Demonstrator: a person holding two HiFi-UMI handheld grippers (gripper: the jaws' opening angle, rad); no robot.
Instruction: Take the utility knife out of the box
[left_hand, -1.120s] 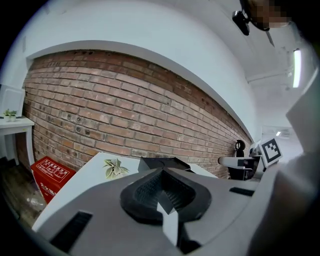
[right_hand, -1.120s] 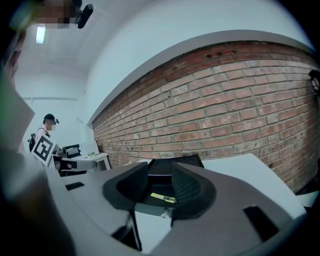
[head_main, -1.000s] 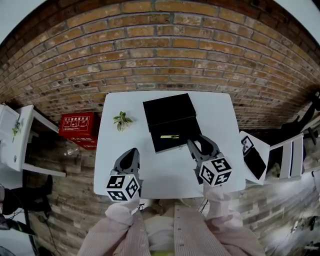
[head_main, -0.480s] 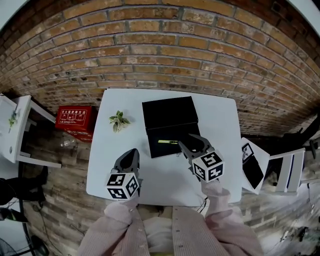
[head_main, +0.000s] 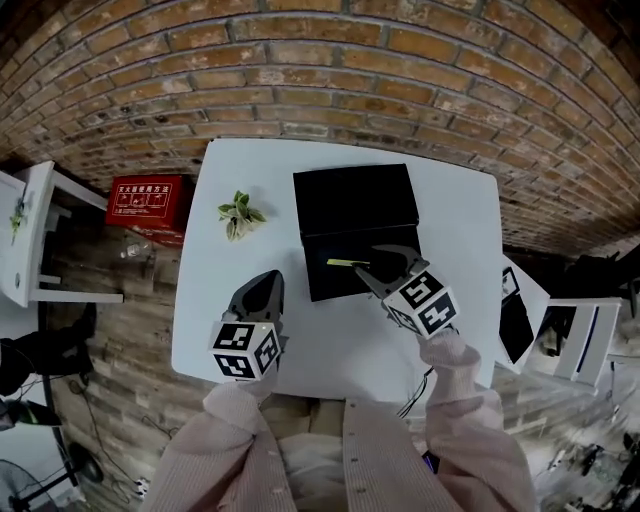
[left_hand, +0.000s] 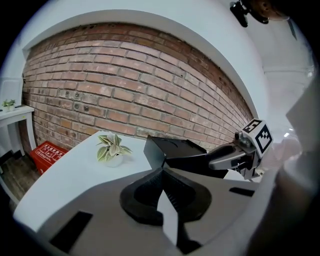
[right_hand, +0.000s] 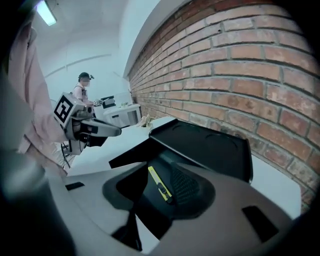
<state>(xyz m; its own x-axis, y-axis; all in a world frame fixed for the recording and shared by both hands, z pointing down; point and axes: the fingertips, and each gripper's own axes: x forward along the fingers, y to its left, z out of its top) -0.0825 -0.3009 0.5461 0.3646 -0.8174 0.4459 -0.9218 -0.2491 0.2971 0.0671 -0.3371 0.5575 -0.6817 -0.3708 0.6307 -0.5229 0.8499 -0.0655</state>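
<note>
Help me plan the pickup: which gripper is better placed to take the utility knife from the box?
Right. The right gripper hangs over the open box, fingers apart, framing the yellow utility knife. The left gripper is shut above bare table, beside the box.

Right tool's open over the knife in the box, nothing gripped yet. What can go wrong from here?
1. The utility knife lies flat on the box floor, so the open right tool may skid over it or catch only an edge.
2. Nothing holds the box: the left tool is shut and apart from it, so a jaw snagging the wall could drag it.
</note>
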